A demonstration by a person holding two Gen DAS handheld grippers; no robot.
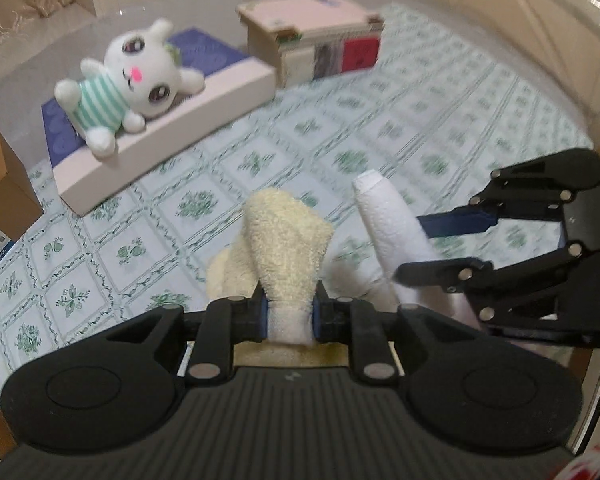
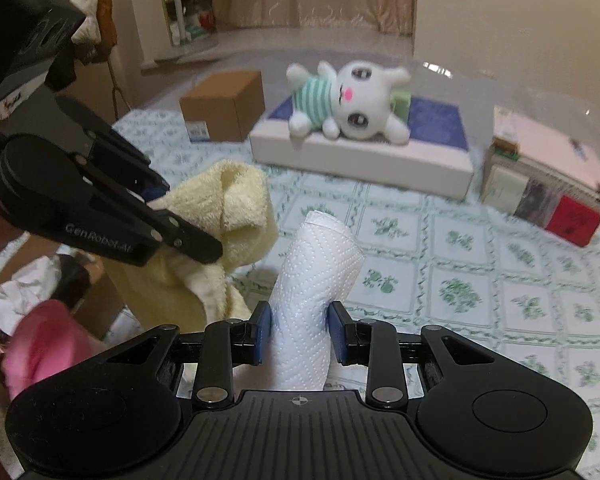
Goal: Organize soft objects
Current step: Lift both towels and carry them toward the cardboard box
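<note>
Both grippers are closed on soft things: the left gripper [image 1: 290,316] is clamped on a yellow towel [image 1: 286,236], the right gripper [image 2: 300,336] on a white paper towel [image 2: 320,280]. Each is pinched near one end and held up above the patterned tablecloth [image 2: 480,280], probably for carrying. The grippers are kept side by side and pointed toward the plush rabbit [image 1: 132,80] lying on a flat box [image 1: 172,144].

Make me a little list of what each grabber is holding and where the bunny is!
left gripper: shut on the fluffy pale yellow towel
right gripper: shut on the white dotted paper towel roll
white plush bunny in green striped shirt: lying on the flat white and blue box
table cover: green flower tablecloth
also there: brown cardboard box
</note>
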